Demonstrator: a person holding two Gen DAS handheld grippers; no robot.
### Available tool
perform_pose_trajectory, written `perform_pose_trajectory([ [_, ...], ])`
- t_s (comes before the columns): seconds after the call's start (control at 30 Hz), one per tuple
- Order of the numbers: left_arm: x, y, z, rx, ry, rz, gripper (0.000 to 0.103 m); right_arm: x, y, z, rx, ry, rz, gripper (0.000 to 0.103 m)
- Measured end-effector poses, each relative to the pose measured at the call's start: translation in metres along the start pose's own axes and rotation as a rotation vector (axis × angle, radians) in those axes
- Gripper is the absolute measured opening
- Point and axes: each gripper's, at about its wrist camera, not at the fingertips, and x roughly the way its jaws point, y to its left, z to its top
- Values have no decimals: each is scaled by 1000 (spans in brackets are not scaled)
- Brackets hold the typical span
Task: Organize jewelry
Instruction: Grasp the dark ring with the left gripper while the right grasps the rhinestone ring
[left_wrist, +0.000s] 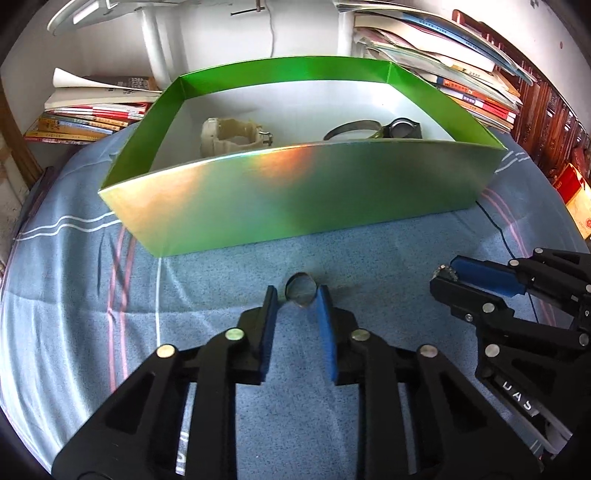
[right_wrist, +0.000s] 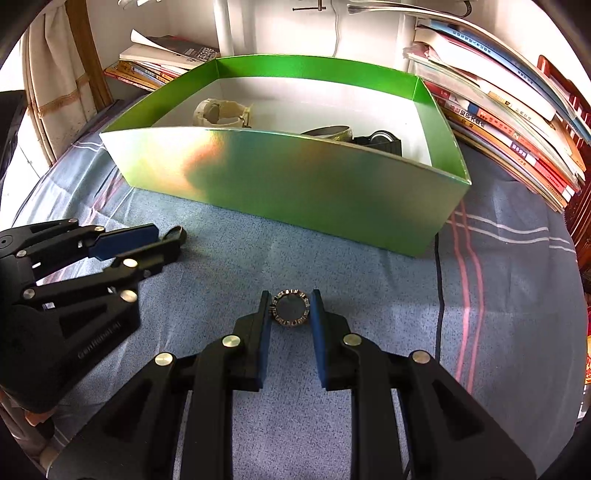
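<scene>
A green box stands on the blue cloth and holds a cream watch and a dark watch with a band. My left gripper has its jaws close around a plain silver ring standing on the cloth; whether the pads touch it is unclear. My right gripper has its jaws close around a patterned, studded ring; its edge shows in the left wrist view.
Stacks of books and magazines lie behind the box at left and right. A thin black cable runs over the cloth right of the box. A white post stands at the back.
</scene>
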Motion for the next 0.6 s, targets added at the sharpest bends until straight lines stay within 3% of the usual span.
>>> perform_pose_trajectory([
  [0.23, -10, 7, -8, -32, -2, 13, 21, 0, 0, -1, 6, -3, -1, 21],
  [0.43, -11, 9, -11, -38, 2, 5, 44, 0, 1, -2, 13, -7, -2, 21],
  [0.6, -8, 16, -10, -67, 13, -15, 48, 0, 1, -3, 20, -8, -5, 21],
])
